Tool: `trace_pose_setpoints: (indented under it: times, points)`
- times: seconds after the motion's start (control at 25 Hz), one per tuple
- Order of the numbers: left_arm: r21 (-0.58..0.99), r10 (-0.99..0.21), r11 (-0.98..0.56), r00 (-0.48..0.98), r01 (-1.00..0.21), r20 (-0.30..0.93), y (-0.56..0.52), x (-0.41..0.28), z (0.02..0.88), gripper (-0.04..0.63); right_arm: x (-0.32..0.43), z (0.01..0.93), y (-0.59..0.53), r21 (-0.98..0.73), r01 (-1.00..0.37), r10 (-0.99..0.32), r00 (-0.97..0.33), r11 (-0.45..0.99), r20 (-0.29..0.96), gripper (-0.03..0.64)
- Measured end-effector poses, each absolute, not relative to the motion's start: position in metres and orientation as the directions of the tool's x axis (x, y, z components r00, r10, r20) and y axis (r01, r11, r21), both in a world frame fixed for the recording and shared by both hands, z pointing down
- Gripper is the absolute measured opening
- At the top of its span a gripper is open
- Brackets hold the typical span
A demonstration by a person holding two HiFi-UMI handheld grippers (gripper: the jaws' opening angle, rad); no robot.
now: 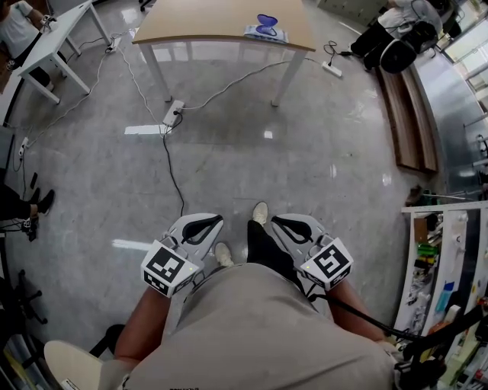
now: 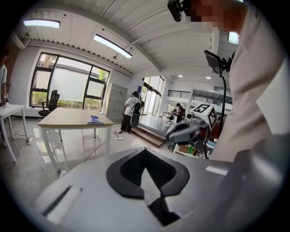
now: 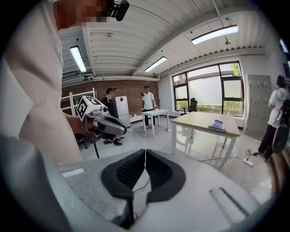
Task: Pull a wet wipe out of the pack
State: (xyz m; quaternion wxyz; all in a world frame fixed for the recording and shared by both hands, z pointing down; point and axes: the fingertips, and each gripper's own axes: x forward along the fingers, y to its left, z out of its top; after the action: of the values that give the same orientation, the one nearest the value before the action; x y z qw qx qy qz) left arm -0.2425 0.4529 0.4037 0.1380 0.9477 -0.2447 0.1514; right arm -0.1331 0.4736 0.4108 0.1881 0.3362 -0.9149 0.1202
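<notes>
The wet wipe pack (image 1: 266,32) lies flat near the far right edge of a light wood bench (image 1: 206,23) with white legs, well apart from both grippers. It has a blue piece on its top, and its print is too small to read. The only clear markings are the black-and-white square patterns on the marker cubes (image 1: 169,268) of the two grippers, held low in front of the standing person. The left gripper (image 1: 204,226) has its jaws closed, the black pads meeting at the tips with nothing between them. The right gripper (image 1: 292,227) also has its jaws pressed together on nothing. Below them is a polished grey stone floor (image 1: 305,175), crossed by a black cable (image 1: 171,171) that runs to a white power strip (image 1: 173,113) beside the bench leg. The room has tall windows (image 3: 213,90), a red brick wall (image 3: 131,90), strip lights (image 2: 112,45) on a white ceiling, and a crowded white shelf unit (image 1: 450,259) at the right.
</notes>
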Motion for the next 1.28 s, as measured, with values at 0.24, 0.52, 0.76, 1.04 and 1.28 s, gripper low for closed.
trace_pose_setpoints:
  times: [0.24,0.52,0.76,1.04,1.28]
  points:
    - [0.177,-0.418,-0.844,0.827,-0.507,0.375,0.384,-0.191,0.396,0.006,-0.097,0.407,0.392,-0.105,-0.631,-0.553,-0.738,0.769,0.386,0.006]
    - [0.124,-0.451,-0.845,0.818,-0.52,0.358,0.286,-0.111,0.363,0.006,-0.028,0.388,0.295,-0.081,-0.599,-0.54,-0.765,0.796,0.351,0.006]
    - [0.12,-0.474,-0.833,0.809,-0.54,0.348,0.216,-0.054,0.365,0.006,0.028,0.396,0.232,-0.087,-0.592,-0.531,-0.771,0.801,0.352,0.006]
    - [0.13,-0.482,-0.821,0.798,-0.555,0.363,0.162,-0.033,0.375,0.006,0.049,0.413,0.181,-0.133,-0.589,-0.514,-0.778,0.797,0.361,0.006]
    - [0.154,-0.464,-0.824,0.805,-0.546,0.369,0.099,-0.037,0.394,0.006,0.046,0.418,0.121,-0.131,-0.615,-0.54,-0.76,0.777,0.362,0.006]
